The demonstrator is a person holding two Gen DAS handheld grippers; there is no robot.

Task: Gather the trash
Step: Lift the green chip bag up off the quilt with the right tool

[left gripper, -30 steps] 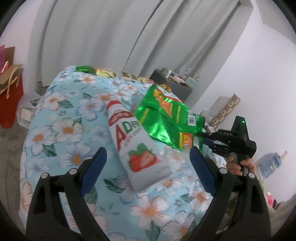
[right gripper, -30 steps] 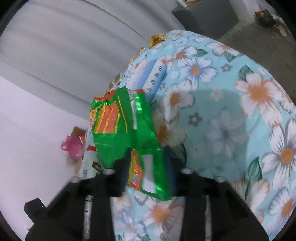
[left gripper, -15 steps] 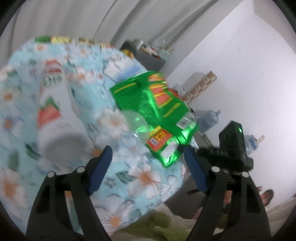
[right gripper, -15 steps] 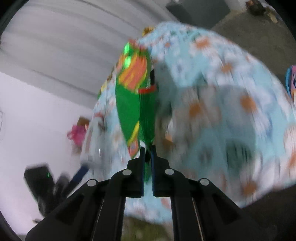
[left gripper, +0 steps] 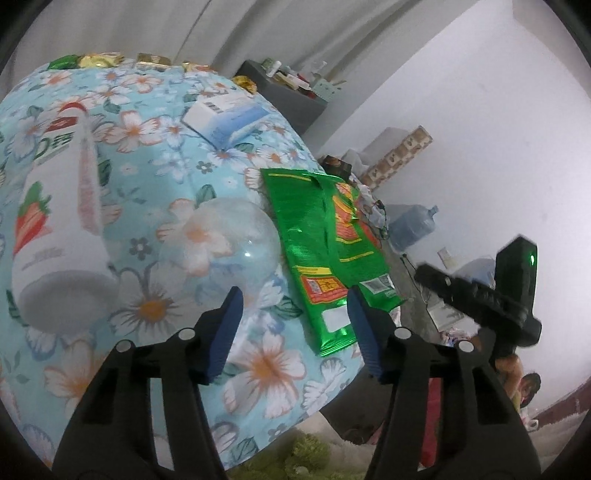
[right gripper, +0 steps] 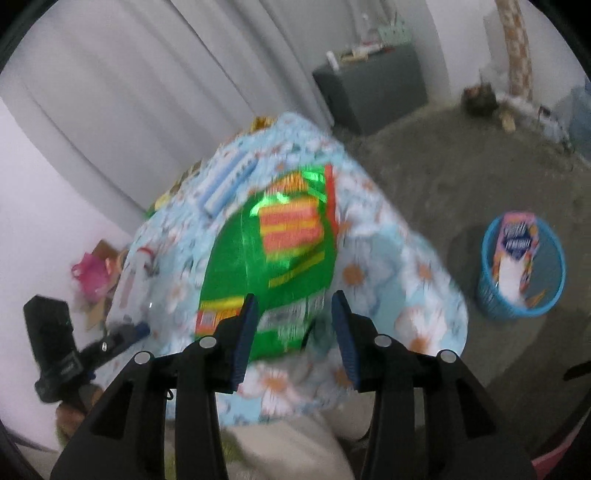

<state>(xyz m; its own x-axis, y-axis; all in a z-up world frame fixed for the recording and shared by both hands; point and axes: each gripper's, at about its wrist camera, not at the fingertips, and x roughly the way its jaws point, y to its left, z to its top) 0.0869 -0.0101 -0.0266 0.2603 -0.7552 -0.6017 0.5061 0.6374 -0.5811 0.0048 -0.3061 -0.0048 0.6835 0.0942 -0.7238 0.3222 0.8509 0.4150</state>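
A lived-in room of a home, cluttered and informal. Shown by long pale curtains (left gripper: 155, 33) across the back wall, a table under a flowered blue cloth (left gripper: 166, 177), a dark cabinet (right gripper: 373, 88) heaped with small household items, a big water jug (left gripper: 413, 225) on the floor, a grey carpet (right gripper: 461, 173) and a small blue wastebasket (right gripper: 491, 295) beside the table.

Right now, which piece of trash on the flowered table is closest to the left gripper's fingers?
The green foil snack bag. Its lower end lies between the left gripper's closing fingers, while the strawberry bottle and the blue-and-white box lie farther off.
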